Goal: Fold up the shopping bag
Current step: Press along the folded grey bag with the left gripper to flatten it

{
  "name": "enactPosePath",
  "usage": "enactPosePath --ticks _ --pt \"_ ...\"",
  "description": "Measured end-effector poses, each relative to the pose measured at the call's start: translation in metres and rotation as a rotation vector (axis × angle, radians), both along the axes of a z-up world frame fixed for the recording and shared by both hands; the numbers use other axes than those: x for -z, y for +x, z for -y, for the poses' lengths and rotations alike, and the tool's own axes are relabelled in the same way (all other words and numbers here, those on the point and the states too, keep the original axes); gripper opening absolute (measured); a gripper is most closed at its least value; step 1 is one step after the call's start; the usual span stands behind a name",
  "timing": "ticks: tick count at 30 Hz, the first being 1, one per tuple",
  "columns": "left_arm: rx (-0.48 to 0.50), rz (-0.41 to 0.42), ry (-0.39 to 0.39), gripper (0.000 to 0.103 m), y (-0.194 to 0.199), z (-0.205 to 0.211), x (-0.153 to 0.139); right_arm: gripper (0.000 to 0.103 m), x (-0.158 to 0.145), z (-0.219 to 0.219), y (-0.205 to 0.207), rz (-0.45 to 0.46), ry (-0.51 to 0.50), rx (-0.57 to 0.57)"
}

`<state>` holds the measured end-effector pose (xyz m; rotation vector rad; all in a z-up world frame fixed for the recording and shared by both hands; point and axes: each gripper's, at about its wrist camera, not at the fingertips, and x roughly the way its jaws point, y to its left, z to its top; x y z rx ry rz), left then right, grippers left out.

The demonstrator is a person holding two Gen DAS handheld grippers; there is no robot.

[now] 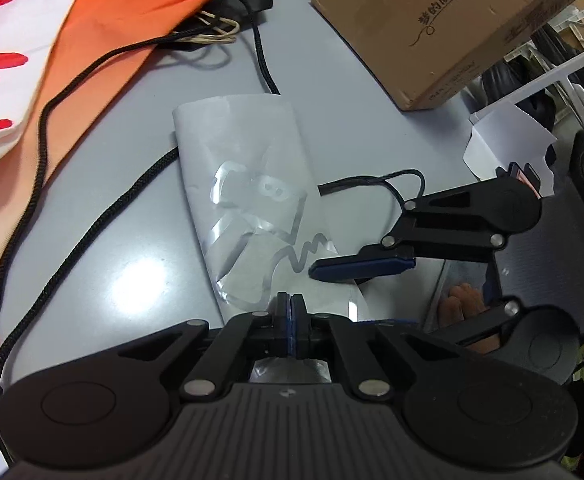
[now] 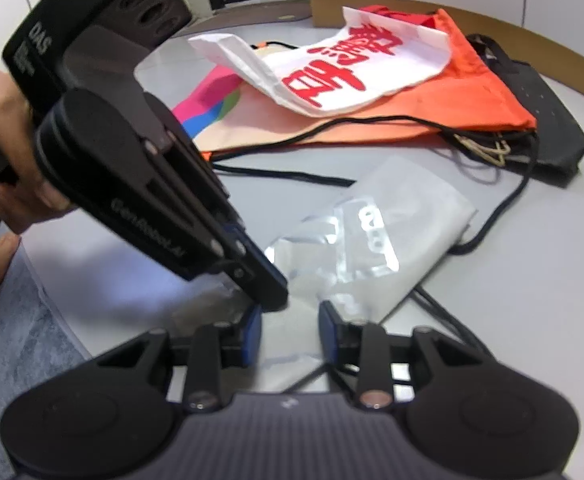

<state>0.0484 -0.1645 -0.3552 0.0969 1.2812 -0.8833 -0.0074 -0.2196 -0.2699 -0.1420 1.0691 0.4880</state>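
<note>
Translucent shopping bag [image 1: 247, 184] lengthwise away from left hand-held gripper [image 1: 290, 322] pinching its near edge; right hand-held gripper [image 2: 289, 326] parted.

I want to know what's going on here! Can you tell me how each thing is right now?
Clear plastic shopping bag with silver print: partly folded, flat on the grey table.
Left gripper: shut, at the bag's near edge.
Right gripper: open, over the bag.
Orange drawstring bag: lying flat, cords loose.
Brown cardboard box: closed.
</note>
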Motion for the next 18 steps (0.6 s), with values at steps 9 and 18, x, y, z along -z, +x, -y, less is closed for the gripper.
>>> enactPosePath --ticks 9,18 --pt "-0.047 0.045 0.001 0.004 0.007 0.007 -0.013 0.035 0.003 -0.002 -0.007 0.001 -0.044 -0.021" --pt "-0.020 0.172 -0.001 0.004 0.062 0.044 -0.030 0.035 0.002 -0.002 -0.010 0.005 -0.040 -0.024"
